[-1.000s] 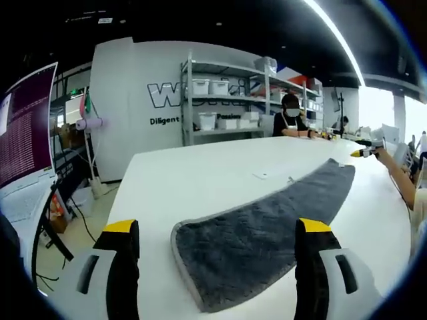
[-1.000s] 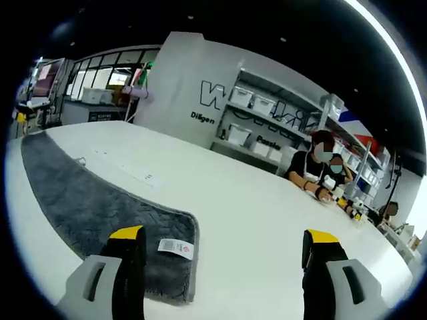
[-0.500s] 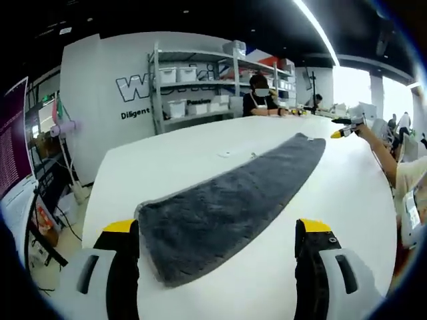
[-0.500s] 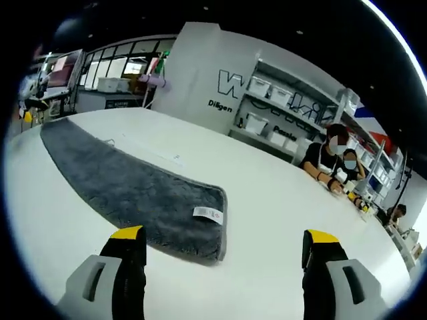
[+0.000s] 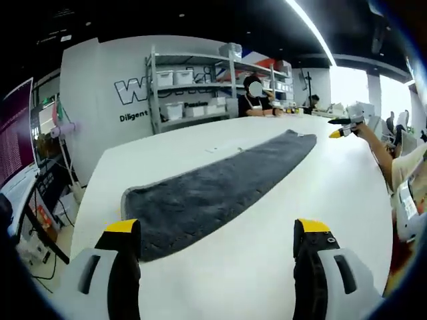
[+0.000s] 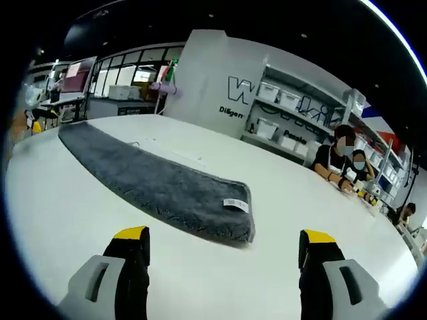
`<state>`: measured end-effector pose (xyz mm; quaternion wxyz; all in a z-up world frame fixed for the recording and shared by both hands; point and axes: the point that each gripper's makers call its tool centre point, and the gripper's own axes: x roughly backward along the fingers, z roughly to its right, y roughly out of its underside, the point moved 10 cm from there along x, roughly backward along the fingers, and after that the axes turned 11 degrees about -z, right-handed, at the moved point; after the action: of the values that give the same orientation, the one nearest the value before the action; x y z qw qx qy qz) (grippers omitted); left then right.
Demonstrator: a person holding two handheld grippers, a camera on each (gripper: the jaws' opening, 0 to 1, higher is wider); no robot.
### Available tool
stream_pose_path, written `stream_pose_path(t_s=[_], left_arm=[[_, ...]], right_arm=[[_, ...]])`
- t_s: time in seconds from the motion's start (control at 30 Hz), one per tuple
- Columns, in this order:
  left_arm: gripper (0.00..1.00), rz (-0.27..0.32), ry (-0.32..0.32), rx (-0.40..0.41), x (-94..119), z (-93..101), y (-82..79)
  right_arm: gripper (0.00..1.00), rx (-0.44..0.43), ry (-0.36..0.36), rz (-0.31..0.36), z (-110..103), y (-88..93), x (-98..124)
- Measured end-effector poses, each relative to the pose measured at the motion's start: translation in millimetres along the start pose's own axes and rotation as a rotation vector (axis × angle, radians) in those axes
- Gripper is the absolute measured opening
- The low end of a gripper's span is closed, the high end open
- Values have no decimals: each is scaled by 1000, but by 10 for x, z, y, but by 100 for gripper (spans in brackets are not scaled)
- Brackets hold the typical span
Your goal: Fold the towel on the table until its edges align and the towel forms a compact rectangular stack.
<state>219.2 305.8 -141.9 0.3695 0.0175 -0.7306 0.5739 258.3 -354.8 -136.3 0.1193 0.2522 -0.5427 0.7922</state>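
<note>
Left gripper, right gripper: jaws spread, empty, above bare white table. Grey towel, long strip with label, lies flat lengthwise mid-table. Advice: pinch both near-edge end corners together, then carry them evenly to the far edge.

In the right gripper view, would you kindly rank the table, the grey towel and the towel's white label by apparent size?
1. White table
2. Grey towel
3. White label, by far the smallest

Shelving with bins, seated people
</note>
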Motion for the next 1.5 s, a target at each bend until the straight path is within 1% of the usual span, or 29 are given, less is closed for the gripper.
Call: stream_pose_path(t_s=[0.13,0.2,0.27,0.37,0.43,0.57,0.67,0.77,0.83,0.9,0.97,1.03,1.07,1.17,1.3,1.4,1.5], left_arm=[[94,-16,9,6,6,91,95],[94,-22,14,5,24,149,125],[94,-16,20,8,47,211,145],[94,-6,40,6,95,288,161],[94,7,45,9,133,332,176],[94,13,38,11,197,414,230],[94,3,40,12,228,464,287],[94,-12,40,4,243,494,325],[94,-7,39,8,243,516,347],[94,-7,59,9,228,572,370],[94,-7,72,4,208,616,374],[94,0,86,-2,178,668,369],[94,7,97,0,163,684,360],[94,19,116,-1,143,702,343],[94,43,138,-2,107,740,315],[94,46,155,0,71,773,320],[93,47,154,-1,40,796,323]], right_arm=[[98,7,-18,-8,-76,47,29],[99,32,-30,-9,-148,78,75],[99,36,-39,-1,-198,92,104],[99,31,-83,11,-307,119,137],[99,29,-101,19,-355,129,158],[99,51,-117,23,-443,150,202],[99,67,-124,13,-504,184,229],[99,62,-137,18,-565,211,260],[99,54,-152,25,-616,233,286],[99,48,-170,30,-669,249,314],[99,41,-181,36,-709,255,329],[99,11,-203,42,-757,254,341],[99,1,-220,56,-787,246,352],[99,-7,-233,60,-838,242,362],[99,36,-231,46,-937,228,367],[99,50,-245,48,-989,203,373],[99,63,-255,53,-1011,177,363]])
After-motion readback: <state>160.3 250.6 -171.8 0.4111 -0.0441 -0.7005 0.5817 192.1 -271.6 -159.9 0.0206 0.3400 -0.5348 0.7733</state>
